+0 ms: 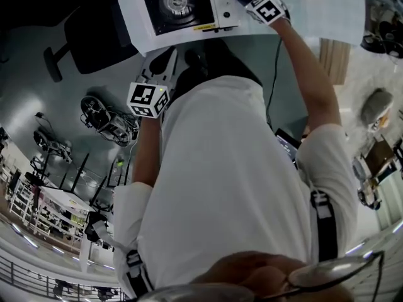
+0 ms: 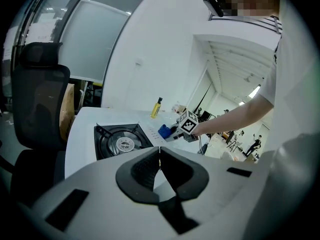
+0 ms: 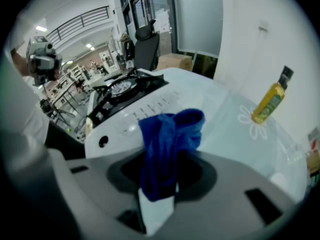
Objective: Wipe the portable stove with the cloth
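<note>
right gripper (image 3: 160, 184) is clamped down on a blue cloth (image 3: 167, 144). the jaws pinch the lower part of it and the rest bunches up above them in a loose fold. in the right gripper view the cloth hangs right over the white control panel side of the portable stove (image 3: 135, 116), can't tell if it's actually touching. the black burner is off at 10 o'clock from the cloth, and a yellow oil bottle (image 3: 271, 101) stands upright at 2 o'clock on the white table (image 3: 235, 134), well apart from the stove. a black office chair (image 3: 146, 44) sits past the table at about 12.

left gripper (image 2: 160, 166) has its jaws pressed together with nothing between them. it's held back off the table edge, aimed at the stove (image 2: 120, 141). from there i can see the other gripper (image 2: 172, 132) with the cloth (image 2: 164, 131) at the stove's 3 o'clock side.

head view puts the stove (image 1: 179, 5) at 12 o'clock with the cloth just beside its right edge.
</note>
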